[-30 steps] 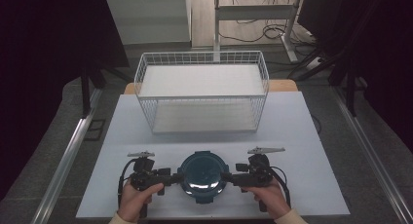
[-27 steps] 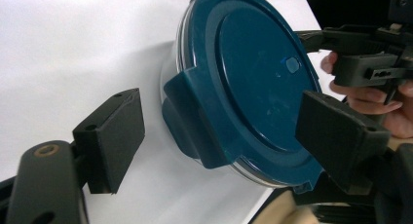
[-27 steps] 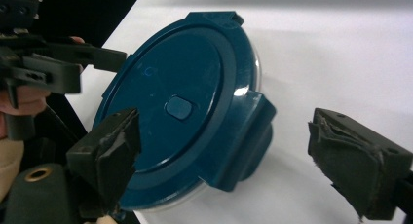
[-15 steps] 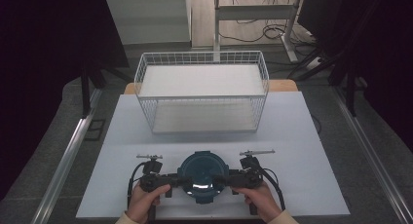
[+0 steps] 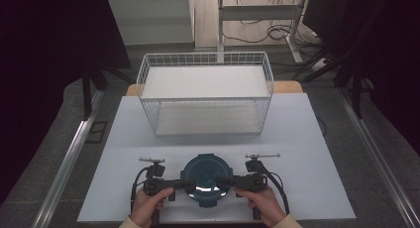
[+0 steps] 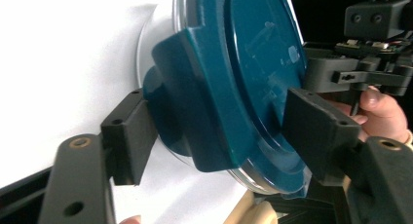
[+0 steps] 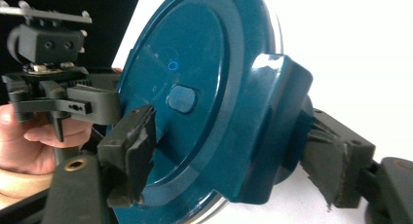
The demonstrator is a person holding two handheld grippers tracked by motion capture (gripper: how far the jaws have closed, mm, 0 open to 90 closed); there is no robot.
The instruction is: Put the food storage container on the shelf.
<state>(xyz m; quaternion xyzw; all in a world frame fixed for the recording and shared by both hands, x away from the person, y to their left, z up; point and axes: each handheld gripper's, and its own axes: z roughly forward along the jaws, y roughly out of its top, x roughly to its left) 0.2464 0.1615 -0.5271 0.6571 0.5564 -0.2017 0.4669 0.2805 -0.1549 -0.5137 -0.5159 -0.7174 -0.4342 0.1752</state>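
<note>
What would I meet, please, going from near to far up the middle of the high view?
Round blue-lidded container, flanked by the left claw and the right claw → bare white table → white wire basket → floor with cables.

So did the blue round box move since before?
Yes. The blue round box slid a little toward the person, away from the wire basket, which stayed put.

Grey floor (image 5: 59,139), dark surrounding curtains (image 5: 44,49)
</note>
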